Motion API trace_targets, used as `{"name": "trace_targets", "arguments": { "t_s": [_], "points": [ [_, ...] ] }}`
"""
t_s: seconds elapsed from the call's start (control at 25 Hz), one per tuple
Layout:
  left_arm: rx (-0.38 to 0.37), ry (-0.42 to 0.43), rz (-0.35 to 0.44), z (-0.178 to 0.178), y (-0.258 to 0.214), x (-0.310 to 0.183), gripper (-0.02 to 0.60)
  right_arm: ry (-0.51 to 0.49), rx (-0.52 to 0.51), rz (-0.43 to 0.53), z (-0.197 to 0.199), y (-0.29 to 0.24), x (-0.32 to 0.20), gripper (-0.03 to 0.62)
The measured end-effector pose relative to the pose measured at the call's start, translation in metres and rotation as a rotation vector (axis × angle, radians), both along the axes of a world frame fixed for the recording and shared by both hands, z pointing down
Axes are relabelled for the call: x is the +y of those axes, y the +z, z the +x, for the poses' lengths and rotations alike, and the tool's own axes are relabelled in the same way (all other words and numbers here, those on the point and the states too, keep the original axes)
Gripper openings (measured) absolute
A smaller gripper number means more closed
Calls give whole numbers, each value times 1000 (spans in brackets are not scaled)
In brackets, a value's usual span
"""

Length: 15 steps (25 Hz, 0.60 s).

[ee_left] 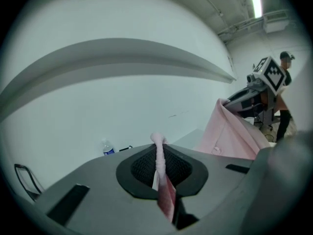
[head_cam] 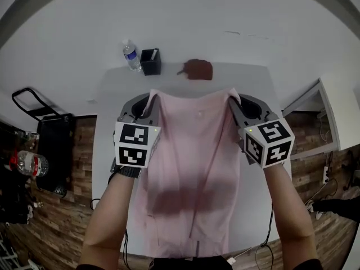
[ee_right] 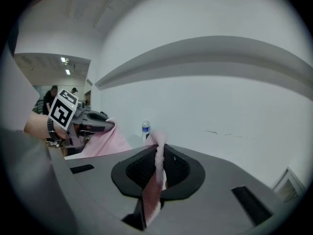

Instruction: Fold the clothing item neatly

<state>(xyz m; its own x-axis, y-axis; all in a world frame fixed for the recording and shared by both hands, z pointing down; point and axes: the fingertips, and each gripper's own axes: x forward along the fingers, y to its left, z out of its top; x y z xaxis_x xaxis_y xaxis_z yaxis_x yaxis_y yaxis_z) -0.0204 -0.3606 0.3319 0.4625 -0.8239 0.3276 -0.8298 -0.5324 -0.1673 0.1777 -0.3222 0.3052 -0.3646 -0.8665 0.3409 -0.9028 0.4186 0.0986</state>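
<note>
Left gripper [head_cam: 151, 99], right gripper [head_cam: 232, 100] clenched on top corners of pale pink fabric shirt [head_cam: 191, 162]; spread above white table [head_cam: 247, 77], likely to lay flat.

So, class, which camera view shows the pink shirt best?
The head view: nearly the whole shirt hangs spread between the left gripper and right gripper. Each gripper view shows only a pinched bunch of fabric, plus the far corner at the other gripper.
</note>
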Motion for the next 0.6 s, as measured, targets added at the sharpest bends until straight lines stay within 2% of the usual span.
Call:
{"name": "trace_targets", "arguments": {
  "t_s": [0.36,0.6],
  "points": [
    [-45,-18,-54,11,72,-88,18,54,29,-38,14,73,-92,35],
    [-84,-20,-125,14,137,-128,18,63,81,-89,12,140,-129,35]
  ]
}}
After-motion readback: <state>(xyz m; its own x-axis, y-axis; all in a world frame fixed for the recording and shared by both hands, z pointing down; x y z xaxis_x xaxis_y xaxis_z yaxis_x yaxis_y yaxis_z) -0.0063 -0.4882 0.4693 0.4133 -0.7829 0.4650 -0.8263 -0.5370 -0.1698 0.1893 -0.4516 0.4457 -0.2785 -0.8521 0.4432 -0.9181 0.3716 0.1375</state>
